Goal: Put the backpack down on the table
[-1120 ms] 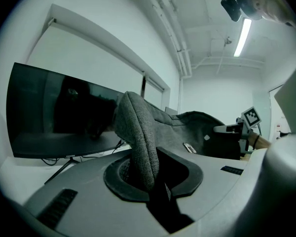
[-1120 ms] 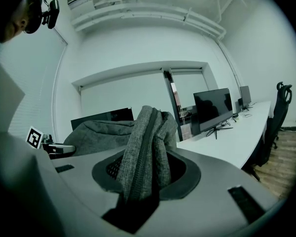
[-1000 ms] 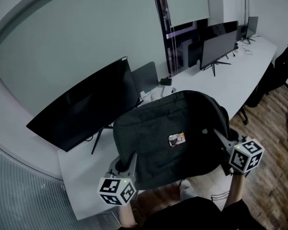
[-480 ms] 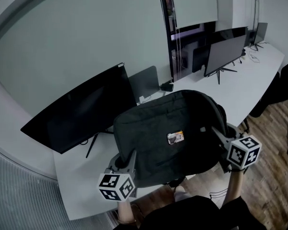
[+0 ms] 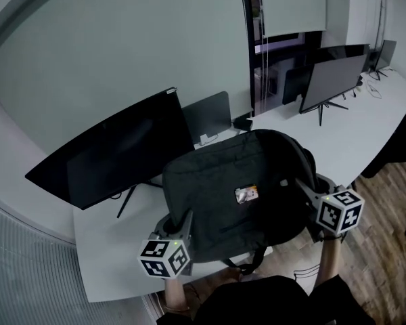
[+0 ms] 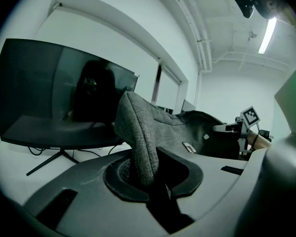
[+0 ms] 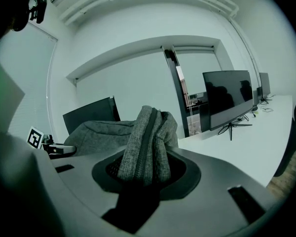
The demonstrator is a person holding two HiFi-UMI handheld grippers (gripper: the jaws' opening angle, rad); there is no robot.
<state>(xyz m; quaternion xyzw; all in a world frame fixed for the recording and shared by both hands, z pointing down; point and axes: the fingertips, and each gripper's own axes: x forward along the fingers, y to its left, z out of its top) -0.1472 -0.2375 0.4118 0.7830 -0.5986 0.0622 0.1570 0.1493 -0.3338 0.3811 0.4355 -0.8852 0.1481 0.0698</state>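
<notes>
Head view: the dark backpack [image 5: 237, 188] hangs over the white tabletop's [image 5: 108, 249] near edge, with the left gripper [image 5: 178, 223] at its 7 o'clock and the right gripper [image 5: 303, 188] at its 3 o'clock.

Left gripper view: the fingers [image 6: 185, 174] stand narrow, pinching a fold of the grey fabric.

Right gripper view: the fingers [image 7: 185, 177] clamp a bunched zipper seam.

Dark grey fabric backpack [image 5: 216, 181], small label on front, held by both ends over near edge of white table [image 5: 111, 249]
</notes>
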